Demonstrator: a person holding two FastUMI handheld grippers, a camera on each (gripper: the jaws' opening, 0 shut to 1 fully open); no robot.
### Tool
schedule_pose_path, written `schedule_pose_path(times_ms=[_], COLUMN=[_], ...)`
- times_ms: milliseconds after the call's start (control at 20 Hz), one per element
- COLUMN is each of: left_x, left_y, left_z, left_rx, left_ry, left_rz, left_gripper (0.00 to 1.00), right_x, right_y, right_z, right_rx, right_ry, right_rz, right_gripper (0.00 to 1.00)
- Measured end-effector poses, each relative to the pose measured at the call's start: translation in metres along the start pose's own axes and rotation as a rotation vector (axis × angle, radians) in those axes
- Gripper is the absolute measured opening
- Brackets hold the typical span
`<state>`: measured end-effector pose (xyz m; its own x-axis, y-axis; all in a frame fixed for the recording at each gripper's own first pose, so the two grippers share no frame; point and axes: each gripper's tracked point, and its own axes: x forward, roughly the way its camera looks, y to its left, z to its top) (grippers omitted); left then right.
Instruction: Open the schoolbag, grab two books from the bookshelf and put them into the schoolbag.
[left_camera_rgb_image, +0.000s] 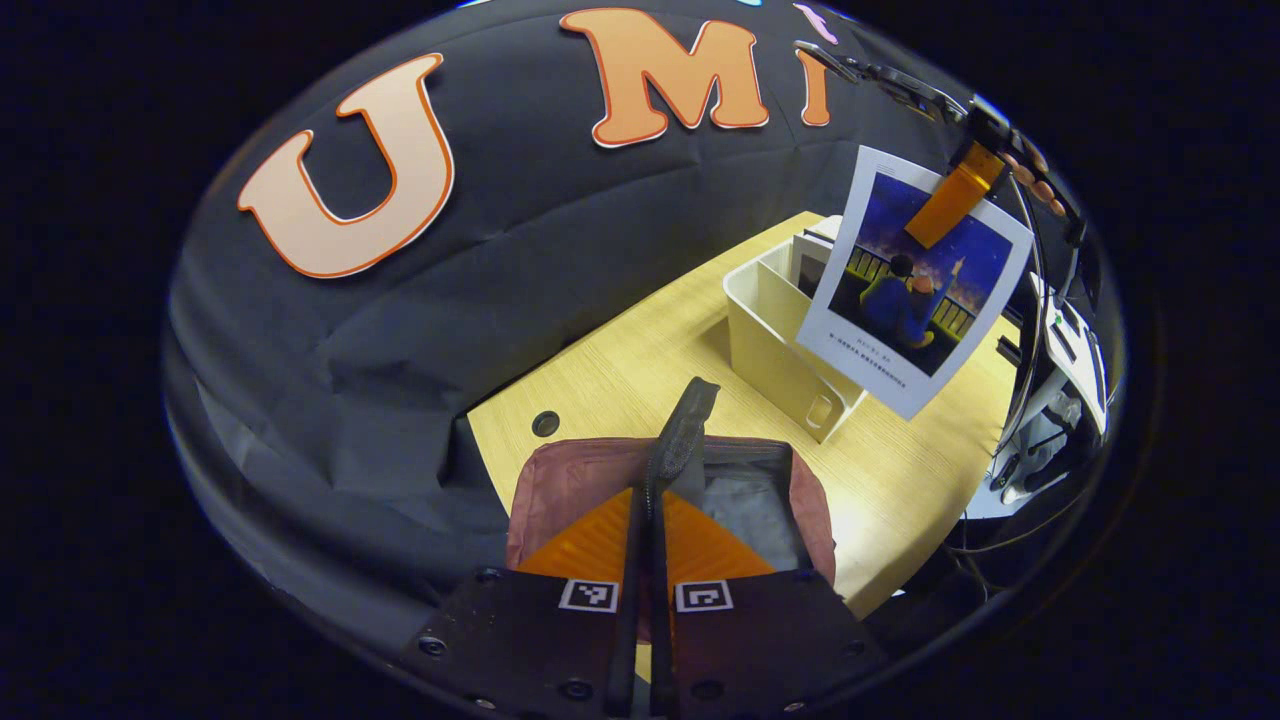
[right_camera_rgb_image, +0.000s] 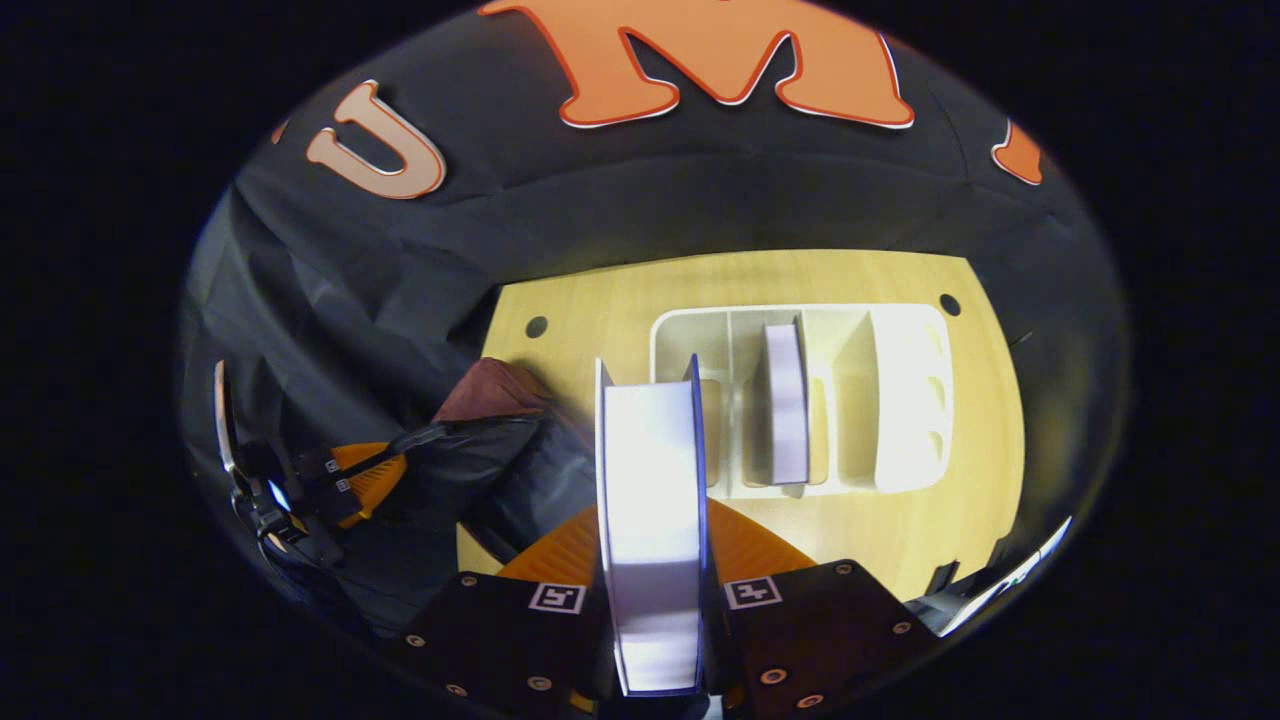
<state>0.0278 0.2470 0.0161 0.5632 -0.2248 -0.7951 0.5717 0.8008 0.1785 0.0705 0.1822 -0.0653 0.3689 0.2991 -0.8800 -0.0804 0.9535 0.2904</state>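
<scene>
1. Black cloth hangs as the booth's back wall behind a pale wooden table (right_camera_rgb_image: 900, 540), which has small round holes near its far corners.
2. Farthest left in the right gripper view, the left gripper (right_camera_rgb_image: 395, 455) is held low, its fingers closed on a dark strap (left_camera_rgb_image: 680, 430) of the schoolbag.
3. In the left gripper view, that strap rises upright from between the two pressed-together fingers.
4. The schoolbag (left_camera_rgb_image: 560, 480) is dark red and sits at the near left part of the table. Its top is open, showing a grey lining.
5. At the centre of the right gripper view, the right gripper (right_camera_rgb_image: 655, 600) clamps a book (right_camera_rgb_image: 650, 480) edge-on, with the white page block facing the camera and both fingers pressing on its covers.
6. In the left gripper view, the same book hangs in the air above the bookshelf, with a blue night-sky picture of two figures on its cover.
7. The bookshelf (right_camera_rgb_image: 900, 400) is a white box with dividers, lying right of the schoolbag on the table.
8. One more book (right_camera_rgb_image: 787, 400) stands upright in a middle compartment of the bookshelf.
</scene>
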Motion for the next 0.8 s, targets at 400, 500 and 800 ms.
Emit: schedule_pose_path(times_ms=[400,500,800], left_x=[-0.001,-0.003,-0.006], left_y=[0.001,0.001,-0.004], left_z=[-0.001,-0.001,0.000], left_rx=[-0.025,-0.035,-0.047], left_ry=[0.008,0.010,0.006], left_rz=[0.000,-0.004,-0.012], left_gripper=[0.07,0.07,0.07], right_x=[0.055,0.066,0.121], right_y=[0.055,0.065,0.095], right_z=[-0.051,-0.059,-0.069], right_rx=[0.168,0.220,0.389], right_ry=[0.007,-0.002,-0.019], right_rz=[0.197,0.239,0.330], right_gripper=[0.36,0.36,0.36])
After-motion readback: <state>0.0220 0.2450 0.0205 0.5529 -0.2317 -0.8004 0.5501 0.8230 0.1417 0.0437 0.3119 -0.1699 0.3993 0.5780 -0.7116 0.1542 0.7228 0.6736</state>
